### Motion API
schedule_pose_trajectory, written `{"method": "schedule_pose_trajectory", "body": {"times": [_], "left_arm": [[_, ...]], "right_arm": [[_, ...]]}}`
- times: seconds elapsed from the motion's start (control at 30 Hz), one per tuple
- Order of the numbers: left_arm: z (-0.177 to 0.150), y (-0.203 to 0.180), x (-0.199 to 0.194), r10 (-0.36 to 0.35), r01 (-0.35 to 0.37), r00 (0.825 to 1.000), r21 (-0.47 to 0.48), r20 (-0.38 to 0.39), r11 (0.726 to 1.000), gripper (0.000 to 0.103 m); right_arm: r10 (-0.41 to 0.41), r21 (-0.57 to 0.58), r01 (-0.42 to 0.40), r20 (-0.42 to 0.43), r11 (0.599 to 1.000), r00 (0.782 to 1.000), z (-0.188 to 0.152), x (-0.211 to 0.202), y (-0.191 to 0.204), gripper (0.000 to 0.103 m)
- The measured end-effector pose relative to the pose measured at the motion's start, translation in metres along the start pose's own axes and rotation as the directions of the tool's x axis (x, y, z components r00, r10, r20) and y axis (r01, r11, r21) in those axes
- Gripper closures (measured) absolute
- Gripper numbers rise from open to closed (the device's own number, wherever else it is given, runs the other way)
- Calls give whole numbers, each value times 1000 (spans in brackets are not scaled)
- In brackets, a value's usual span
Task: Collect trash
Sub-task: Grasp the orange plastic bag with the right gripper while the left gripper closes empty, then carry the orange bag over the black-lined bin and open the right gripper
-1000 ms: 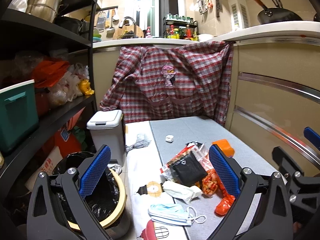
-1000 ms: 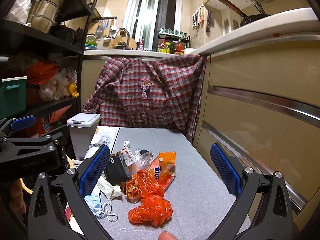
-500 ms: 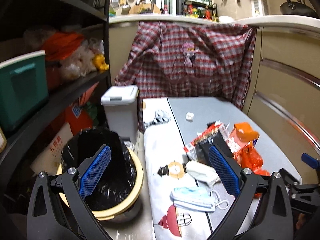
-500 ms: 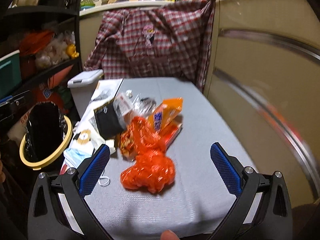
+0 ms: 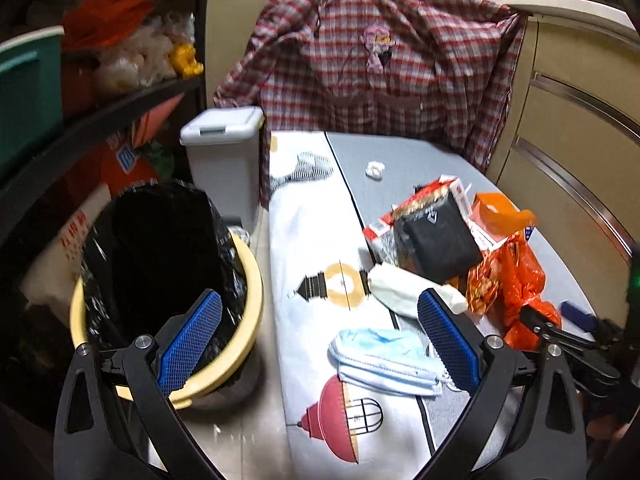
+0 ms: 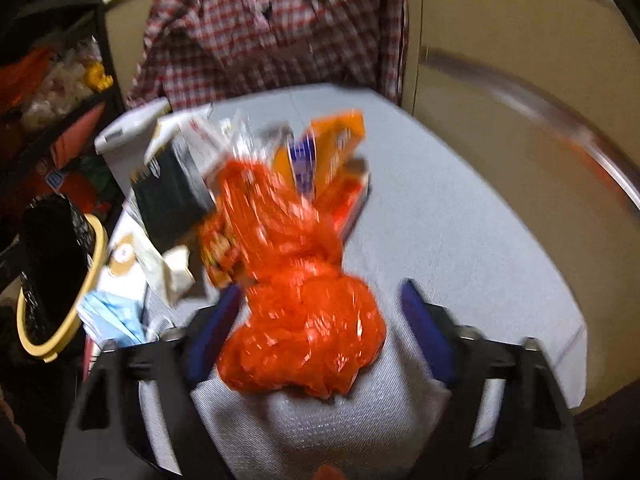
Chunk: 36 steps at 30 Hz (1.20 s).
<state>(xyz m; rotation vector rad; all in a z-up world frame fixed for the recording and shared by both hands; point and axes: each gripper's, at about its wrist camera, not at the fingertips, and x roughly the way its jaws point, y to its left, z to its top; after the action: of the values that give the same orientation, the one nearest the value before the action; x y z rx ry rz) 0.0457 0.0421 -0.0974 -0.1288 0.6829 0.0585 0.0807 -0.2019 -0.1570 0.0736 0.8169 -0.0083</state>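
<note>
A heap of trash lies on the grey ironing board (image 6: pixel 460 240): an orange plastic bag (image 6: pixel 304 320), a black pouch (image 5: pixel 436 240), an orange wrapper (image 6: pixel 328 152), a white packet (image 5: pixel 400 288) and a blue face mask (image 5: pixel 380 356). A yellow bin with a black liner (image 5: pixel 160 264) stands on the floor left of the board. My right gripper (image 6: pixel 320 332) is open, its fingers on either side of the orange bag. My left gripper (image 5: pixel 320 344) is open and empty, above the bin's rim and the mask.
A small grey lidded bin (image 5: pixel 224 160) stands behind the yellow bin. A plaid shirt (image 5: pixel 380 64) hangs at the board's far end. Black shelves (image 5: pixel 80 120) with bags and a teal box are at left. Cabinet fronts (image 5: pixel 580 120) run along the right.
Both grippers have tilted down and moved forward. The right gripper has come down around the orange bag. The left gripper now looks over the bin and the mask.
</note>
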Motion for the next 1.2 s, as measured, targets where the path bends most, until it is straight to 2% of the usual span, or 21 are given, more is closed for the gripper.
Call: {"method": "schedule_pose_trajectory", "body": {"times": [0.03,0.13,0.27,0.37,0.57,0.67,0.83,0.93,1.0,1.03,1.1,1.2], "left_arm": [[-2,1,3,-15,15,1000,-11,-13,1000,8],[-6,0,8,-43,42,998,-25,-39,999,8],[-9,-9,18,-32,33,998,3,-63,999,8],[-11,-20,21,-46,48,996,27,-72,998,8],[-27,-61,16,-139,154,985,158,-102,975,8],[-38,-81,20,-140,167,982,236,-125,957,9],[-46,-95,33,-115,156,980,279,-161,947,17],[-48,-95,40,-97,146,978,273,-185,951,31],[-48,-92,44,-106,157,973,249,-206,956,58],[-48,-90,44,-113,163,971,241,-211,957,80],[-44,-84,39,-155,198,966,207,-205,958,100],[-38,-79,25,-186,212,971,181,-148,960,100]], "right_arm": [[-3,-2,3,-16,1000,1000,-1,2,0,44],[17,-15,-17,32,1000,999,1,-8,1,52],[21,-22,-19,111,1000,994,7,-29,2,52],[10,-25,-7,132,1000,991,11,-36,1,52],[8,0,-8,124,1000,992,13,-39,-10,52],[17,19,-20,120,1000,993,13,-40,-16,52],[43,27,-47,136,999,990,14,-46,-18,52],[53,20,-57,152,998,987,15,-50,-19,52],[55,20,-59,157,998,986,15,-51,-20,52],[56,23,-61,157,998,986,15,-52,-21,52],[61,31,-67,155,997,986,16,-52,-23,52],[69,31,-75,159,997,985,16,-53,-22,52]]}}
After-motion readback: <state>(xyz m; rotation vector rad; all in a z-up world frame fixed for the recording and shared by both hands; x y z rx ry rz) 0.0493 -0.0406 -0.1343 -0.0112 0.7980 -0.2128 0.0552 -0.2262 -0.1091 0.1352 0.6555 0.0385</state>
